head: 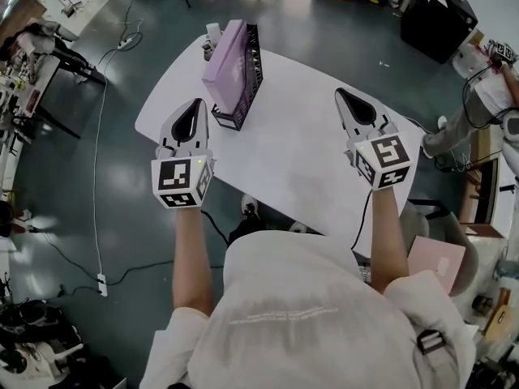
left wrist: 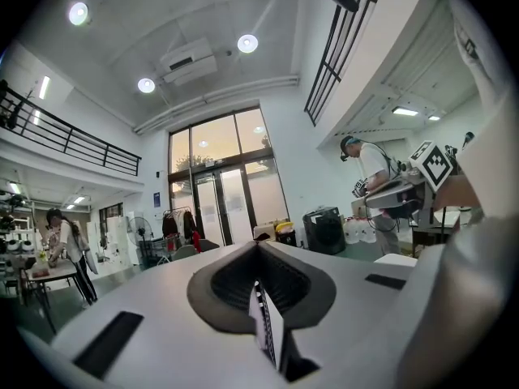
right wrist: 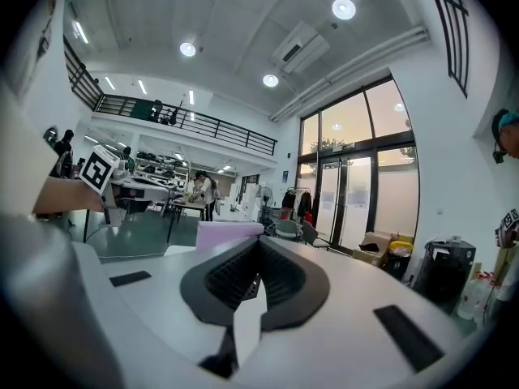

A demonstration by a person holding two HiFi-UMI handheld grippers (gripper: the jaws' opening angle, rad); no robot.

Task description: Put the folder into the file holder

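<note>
Left gripper [head: 198, 104] and right gripper [head: 340, 94] hover level over the table [head: 308, 164] — jaws together, empty.

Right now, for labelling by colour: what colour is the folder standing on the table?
Pale purple; the folder shows best in the head view.

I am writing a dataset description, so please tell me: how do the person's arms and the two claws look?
The left claw and the right claw each have a pale grey shell and black ribbed pads that form a teardrop outline. Behind each sits a cube with black-and-white square markers. The person wears a white short-sleeved shirt; the forearms are bare.
</note>
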